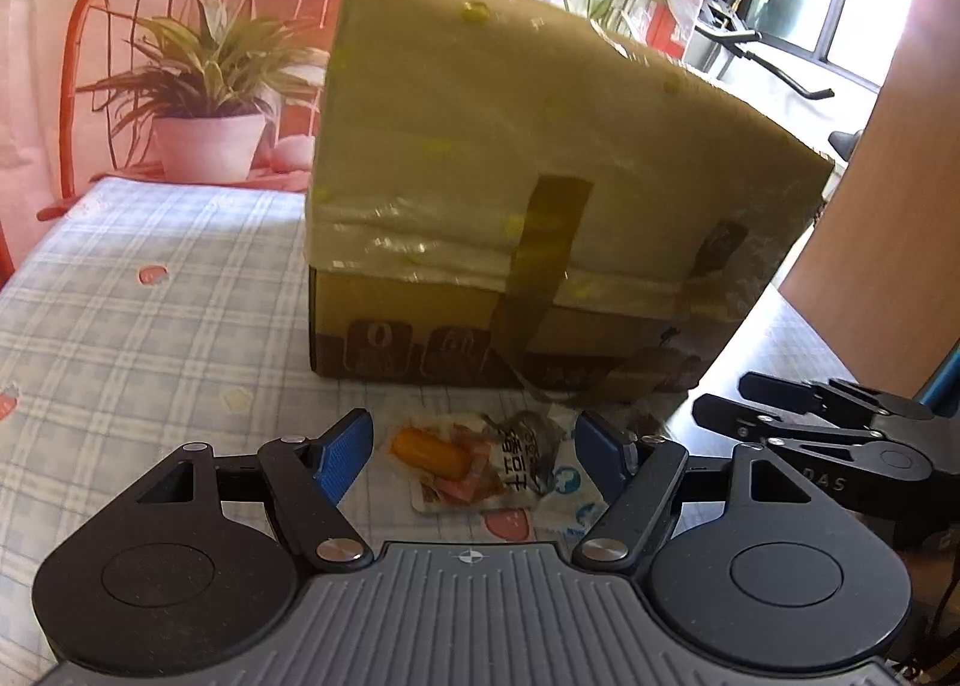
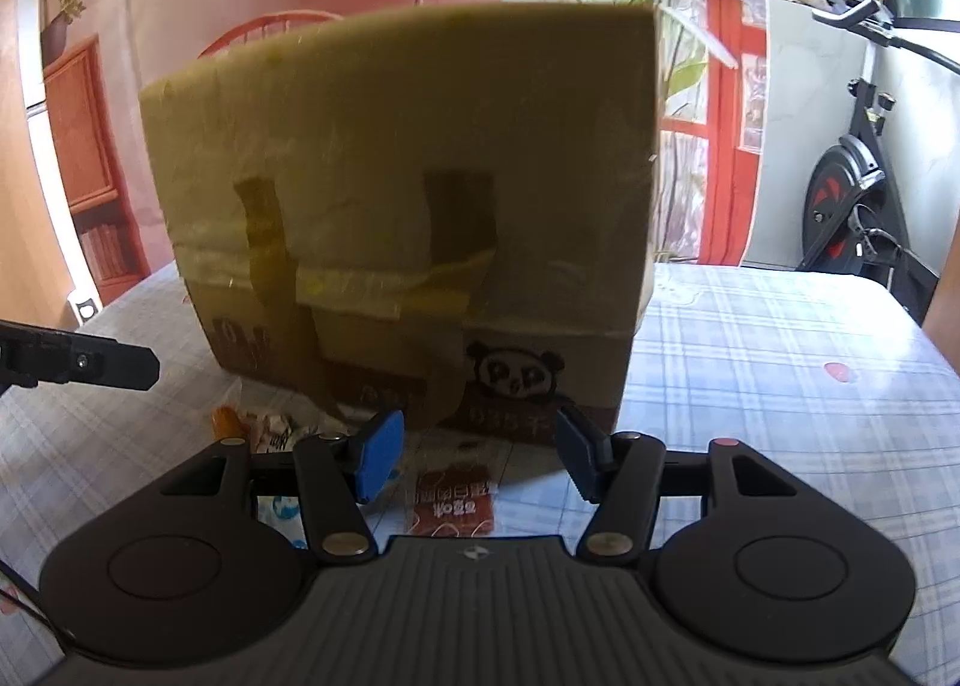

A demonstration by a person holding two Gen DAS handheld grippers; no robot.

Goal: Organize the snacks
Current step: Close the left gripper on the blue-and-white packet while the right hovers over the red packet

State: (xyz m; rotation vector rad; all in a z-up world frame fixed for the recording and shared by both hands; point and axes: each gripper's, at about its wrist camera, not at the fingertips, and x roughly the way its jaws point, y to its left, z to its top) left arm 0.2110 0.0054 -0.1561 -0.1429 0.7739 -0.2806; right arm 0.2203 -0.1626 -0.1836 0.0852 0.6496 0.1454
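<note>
With both claws gaping and empty, the left claw [image 1: 474, 449] should straddle the sausage packet [image 1: 444, 461] at lower centre, the right claw [image 2: 474, 455] the red packet [image 2: 453, 506], clear of the box [image 1: 540, 194].

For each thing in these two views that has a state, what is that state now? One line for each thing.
Box: upright on the table, lid flap closed over the front, taped.
Orange snack: lying flat in front of the box, between the left tool's fingers, not gripped.
Red snack: lying flat, between the right tool's fingers, not gripped.
Left tool: open, empty.
Right tool: open, empty.
</note>
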